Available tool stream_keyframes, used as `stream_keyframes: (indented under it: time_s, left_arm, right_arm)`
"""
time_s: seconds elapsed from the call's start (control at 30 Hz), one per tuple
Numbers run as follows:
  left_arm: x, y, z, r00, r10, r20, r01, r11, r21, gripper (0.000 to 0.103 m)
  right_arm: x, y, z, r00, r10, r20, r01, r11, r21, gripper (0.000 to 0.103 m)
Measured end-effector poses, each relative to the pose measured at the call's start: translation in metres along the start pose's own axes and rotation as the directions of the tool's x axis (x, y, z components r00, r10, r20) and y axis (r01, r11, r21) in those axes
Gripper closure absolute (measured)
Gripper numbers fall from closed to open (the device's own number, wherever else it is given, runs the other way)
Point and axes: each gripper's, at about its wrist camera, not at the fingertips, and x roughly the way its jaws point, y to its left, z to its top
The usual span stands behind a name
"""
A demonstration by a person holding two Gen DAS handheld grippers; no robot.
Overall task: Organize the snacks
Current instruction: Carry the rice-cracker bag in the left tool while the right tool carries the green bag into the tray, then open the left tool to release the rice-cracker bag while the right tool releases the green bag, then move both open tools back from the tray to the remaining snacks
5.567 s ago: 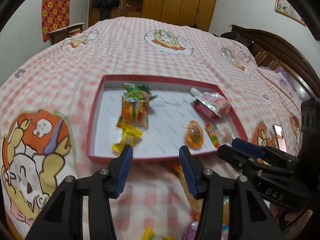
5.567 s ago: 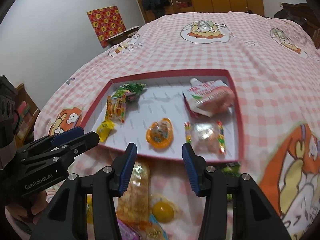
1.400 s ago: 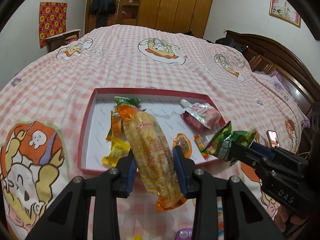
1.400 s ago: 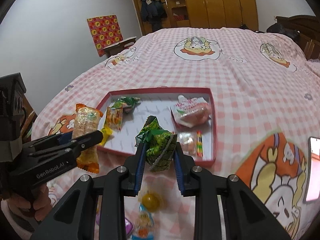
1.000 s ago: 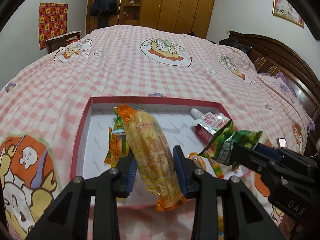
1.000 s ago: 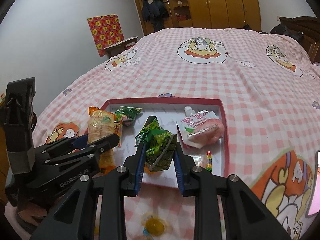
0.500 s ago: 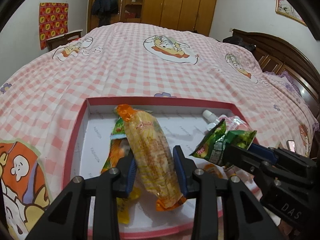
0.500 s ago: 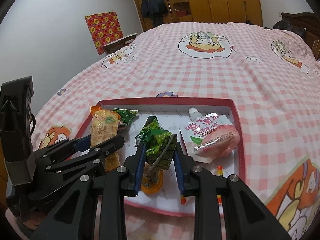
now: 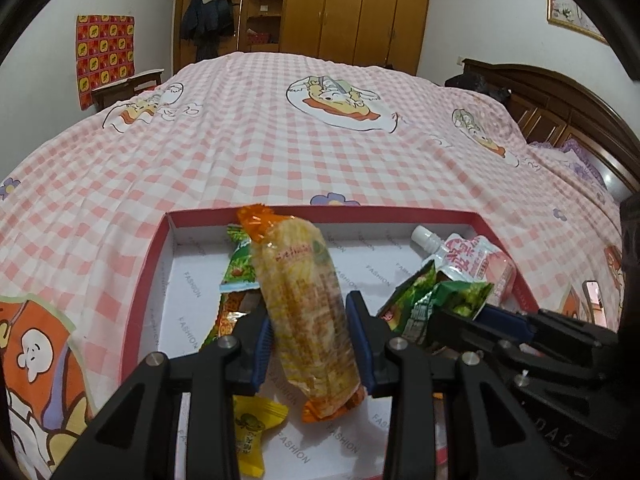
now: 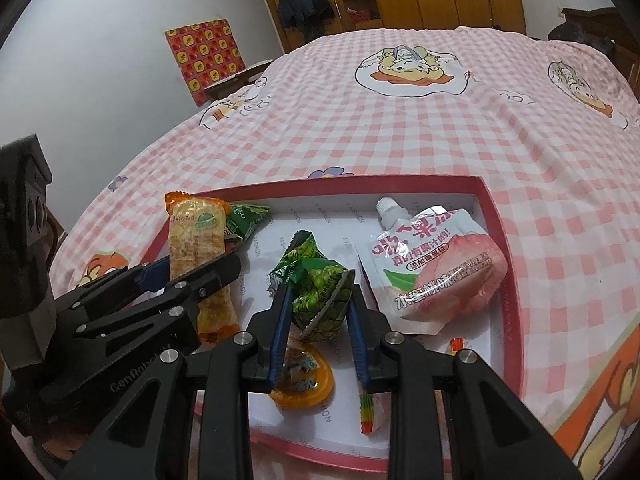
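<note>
Your left gripper (image 9: 310, 346) pinches a long, clear-wrapped yellow cracker pack (image 9: 306, 308) with orange crimped ends, tilted over the red-rimmed tray (image 9: 148, 264). Your right gripper (image 10: 318, 322), at its 3 o'clock, clamps a crumpled green snack bag (image 10: 318, 288) above the tray's white floor, with a pink peach pouch (image 10: 436, 272) at 2 o'clock.

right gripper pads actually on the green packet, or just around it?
Touching. The right wrist view shows the right gripper with both blue pads pressed against the crumpled sides of the green snack packet, held above the red tray.
</note>
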Motion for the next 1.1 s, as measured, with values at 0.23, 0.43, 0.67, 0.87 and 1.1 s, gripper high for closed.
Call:
stream_keyframes:
  time_s: [0.23, 0.43, 0.67, 0.87, 1.1]
  left_arm:
    - [-0.001, -0.001, 0.000, 1.000, 0.008, 0.002, -0.008, 1.000, 0.012, 0.067]
    - [-0.001, -0.002, 0.000, 1.000, 0.004, 0.000, -0.004, 1.000, 0.012, 0.066]
    - [-0.010, -0.001, -0.004, 1.000, -0.004, -0.020, 0.005, 1.000, 0.013, 0.049]
    - [-0.024, 0.005, -0.005, 0.998, -0.040, -0.056, 0.039, 0.999, -0.016, 0.042]
    - [-0.050, 0.003, -0.010, 0.997, -0.050, -0.054, 0.049, 0.999, -0.012, 0.039]
  right_arm:
    - [0.002, -0.006, -0.002, 1.000, 0.020, -0.010, -0.019, 0.999, 0.034, 0.074]
    - [-0.001, -0.008, -0.003, 1.000, 0.026, -0.006, -0.026, 0.999, 0.032, 0.074]
    - [-0.020, 0.001, -0.005, 0.999, 0.030, 0.039, -0.031, 0.999, 0.013, 0.063]
    - [-0.042, 0.007, -0.011, 0.997, 0.031, 0.072, -0.032, 0.999, 0.009, 0.061]
    - [-0.066, 0.007, -0.022, 0.996, 0.033, 0.089, -0.034, 0.999, 0.014, 0.056]
